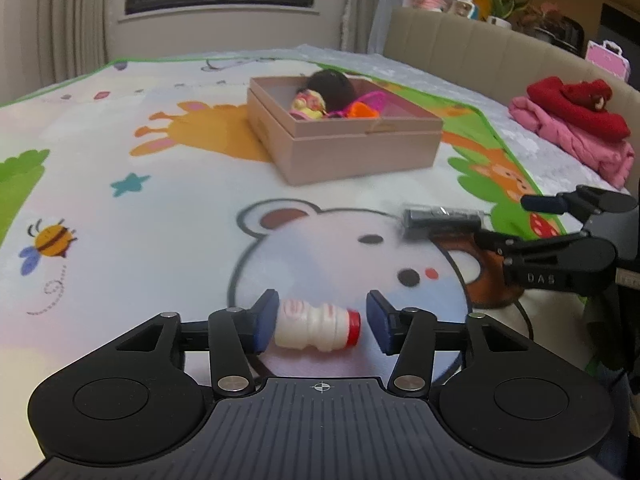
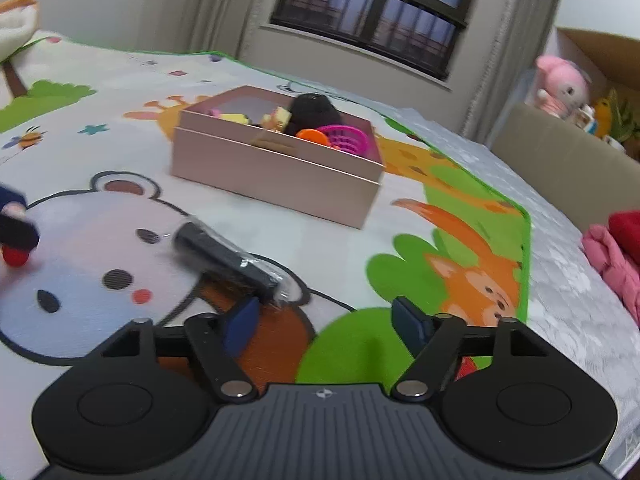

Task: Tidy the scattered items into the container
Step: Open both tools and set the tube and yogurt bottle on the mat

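Cartoon-printed bedspread, soft and matte, carries a pink cardboard box already holding toys. Left gripper: fingers parted around a small white ribbed plastic drink bottle with a red cap, long axis running crosswise from one pad to the other; the base touches one pad, while the cap stands just clear of the other, so no firm grip is judged. Right gripper: fingers wide apart, empty; a dark bar in clear crinkled wrap lies just ahead of its left finger, angled diagonally. The box lies well beyond both.
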Action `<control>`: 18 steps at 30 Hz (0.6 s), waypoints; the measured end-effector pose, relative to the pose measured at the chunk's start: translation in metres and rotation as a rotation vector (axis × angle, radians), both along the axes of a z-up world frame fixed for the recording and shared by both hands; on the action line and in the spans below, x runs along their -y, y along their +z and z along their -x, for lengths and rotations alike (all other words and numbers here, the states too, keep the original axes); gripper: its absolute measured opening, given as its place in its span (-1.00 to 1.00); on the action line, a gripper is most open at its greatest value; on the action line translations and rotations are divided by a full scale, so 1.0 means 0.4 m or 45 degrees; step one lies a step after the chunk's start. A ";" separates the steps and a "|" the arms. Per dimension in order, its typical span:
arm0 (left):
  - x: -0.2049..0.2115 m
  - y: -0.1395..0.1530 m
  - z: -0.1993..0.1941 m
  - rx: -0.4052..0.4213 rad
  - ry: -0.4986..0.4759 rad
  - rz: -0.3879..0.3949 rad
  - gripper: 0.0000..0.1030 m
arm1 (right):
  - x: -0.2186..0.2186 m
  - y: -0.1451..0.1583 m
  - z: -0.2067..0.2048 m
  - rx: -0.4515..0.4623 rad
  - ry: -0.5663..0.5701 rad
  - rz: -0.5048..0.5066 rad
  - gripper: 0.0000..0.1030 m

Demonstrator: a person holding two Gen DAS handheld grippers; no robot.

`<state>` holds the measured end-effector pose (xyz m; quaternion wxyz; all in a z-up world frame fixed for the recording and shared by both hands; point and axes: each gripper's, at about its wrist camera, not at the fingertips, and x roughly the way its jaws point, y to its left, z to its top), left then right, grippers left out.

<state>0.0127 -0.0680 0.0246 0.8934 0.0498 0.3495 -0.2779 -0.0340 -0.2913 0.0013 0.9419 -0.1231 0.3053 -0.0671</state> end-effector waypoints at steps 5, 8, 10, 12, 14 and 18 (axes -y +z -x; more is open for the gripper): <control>0.001 -0.018 -0.001 -0.016 0.009 -0.019 0.38 | 0.017 -0.006 0.008 0.007 -0.043 -0.038 0.64; 0.004 -0.022 0.002 -0.007 0.013 -0.033 0.71 | 0.023 -0.008 0.009 0.009 -0.055 -0.056 0.68; 0.003 -0.026 0.003 -0.009 0.014 -0.032 0.75 | 0.029 -0.009 0.009 0.009 -0.063 -0.067 0.71; 0.004 -0.030 0.003 -0.011 0.013 -0.029 0.80 | 0.033 -0.010 0.009 0.009 -0.071 -0.077 0.74; 0.009 -0.034 0.003 -0.008 0.007 -0.029 0.84 | 0.033 -0.011 0.008 0.008 -0.078 -0.083 0.78; 0.018 -0.044 0.008 0.008 0.004 -0.046 0.89 | 0.041 -0.014 0.010 0.016 -0.101 -0.096 0.88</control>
